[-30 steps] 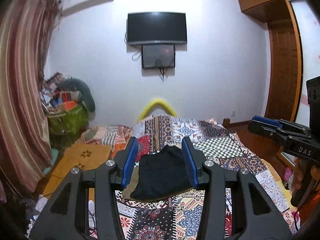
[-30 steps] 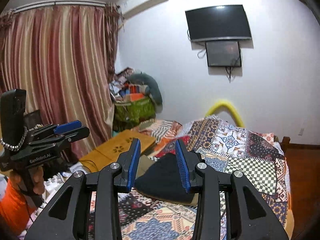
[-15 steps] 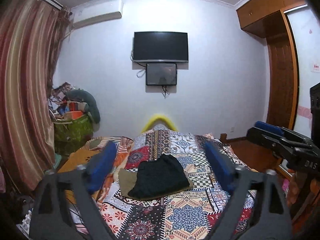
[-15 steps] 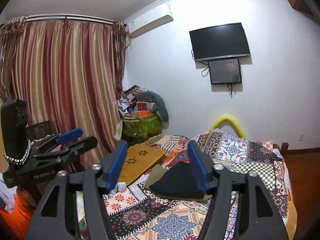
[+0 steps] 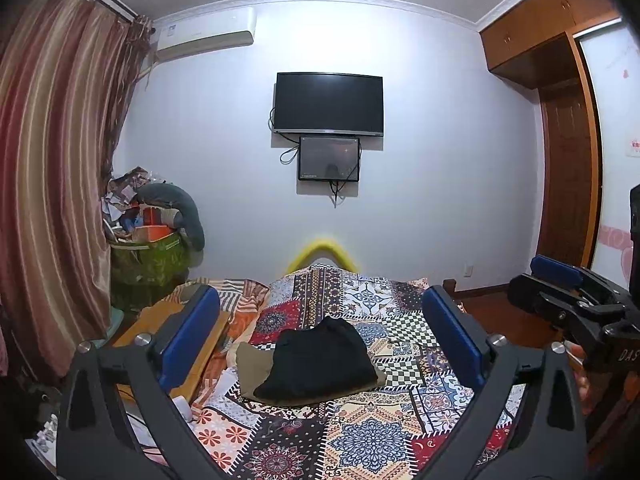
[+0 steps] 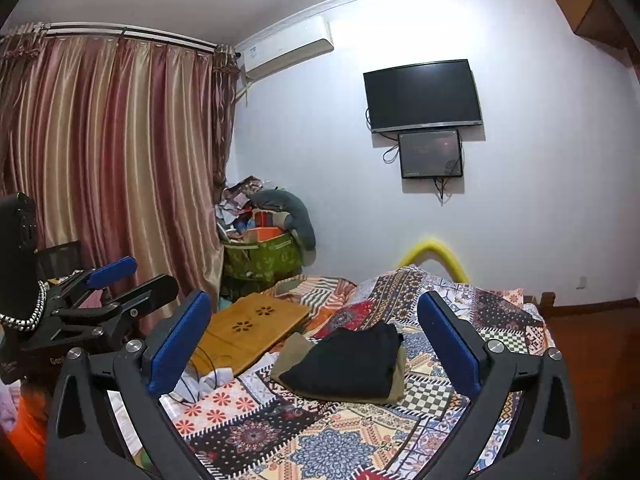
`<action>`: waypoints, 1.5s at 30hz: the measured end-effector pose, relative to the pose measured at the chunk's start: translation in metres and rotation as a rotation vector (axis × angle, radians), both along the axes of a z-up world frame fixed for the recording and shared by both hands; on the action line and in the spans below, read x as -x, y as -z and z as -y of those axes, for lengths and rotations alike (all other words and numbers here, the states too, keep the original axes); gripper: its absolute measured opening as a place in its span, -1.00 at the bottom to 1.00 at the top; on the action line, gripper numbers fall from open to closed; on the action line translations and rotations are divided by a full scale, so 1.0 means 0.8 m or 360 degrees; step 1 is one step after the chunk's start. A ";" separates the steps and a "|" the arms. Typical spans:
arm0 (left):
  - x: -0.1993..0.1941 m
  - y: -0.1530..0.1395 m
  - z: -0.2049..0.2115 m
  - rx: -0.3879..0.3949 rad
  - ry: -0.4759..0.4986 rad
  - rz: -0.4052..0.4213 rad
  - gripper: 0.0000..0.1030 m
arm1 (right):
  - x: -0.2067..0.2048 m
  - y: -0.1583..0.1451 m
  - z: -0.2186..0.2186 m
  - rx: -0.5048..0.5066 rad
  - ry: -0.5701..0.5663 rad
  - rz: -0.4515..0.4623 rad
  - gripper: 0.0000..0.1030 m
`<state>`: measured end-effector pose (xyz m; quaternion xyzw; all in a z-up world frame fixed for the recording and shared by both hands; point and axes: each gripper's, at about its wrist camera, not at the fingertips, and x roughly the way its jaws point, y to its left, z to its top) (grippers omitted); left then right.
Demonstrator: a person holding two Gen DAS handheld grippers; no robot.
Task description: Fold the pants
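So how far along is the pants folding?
Looks essentially finished: the black pants lie folded in a compact stack on a khaki garment on the quilt. Nothing is in hand; left gripper and right gripper have just opened, empty. Nothing obvious remains.

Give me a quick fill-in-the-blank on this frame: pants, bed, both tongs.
1. The folded black pants lie on top of a folded ____ garment.
2. Both sit on a bed with a ____ quilt.
3. The left tongs and right tongs have just been opening, and between their pads each holds ____.
4. Left of the bed stands a wooden lap ____ with flower cutouts.

Missing words: olive; patchwork; nothing; table
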<state>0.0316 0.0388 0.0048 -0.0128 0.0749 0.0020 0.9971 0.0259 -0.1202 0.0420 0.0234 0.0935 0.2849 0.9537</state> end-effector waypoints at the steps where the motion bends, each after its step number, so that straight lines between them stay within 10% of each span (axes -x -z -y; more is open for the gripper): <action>1: 0.000 0.000 -0.001 0.0001 -0.0002 0.0001 0.99 | -0.001 0.000 0.001 -0.0005 0.0003 -0.0005 0.99; 45: -0.004 0.007 0.005 -0.0007 0.0050 -0.0017 0.99 | 0.007 -0.001 0.008 0.0006 0.0003 -0.0034 0.99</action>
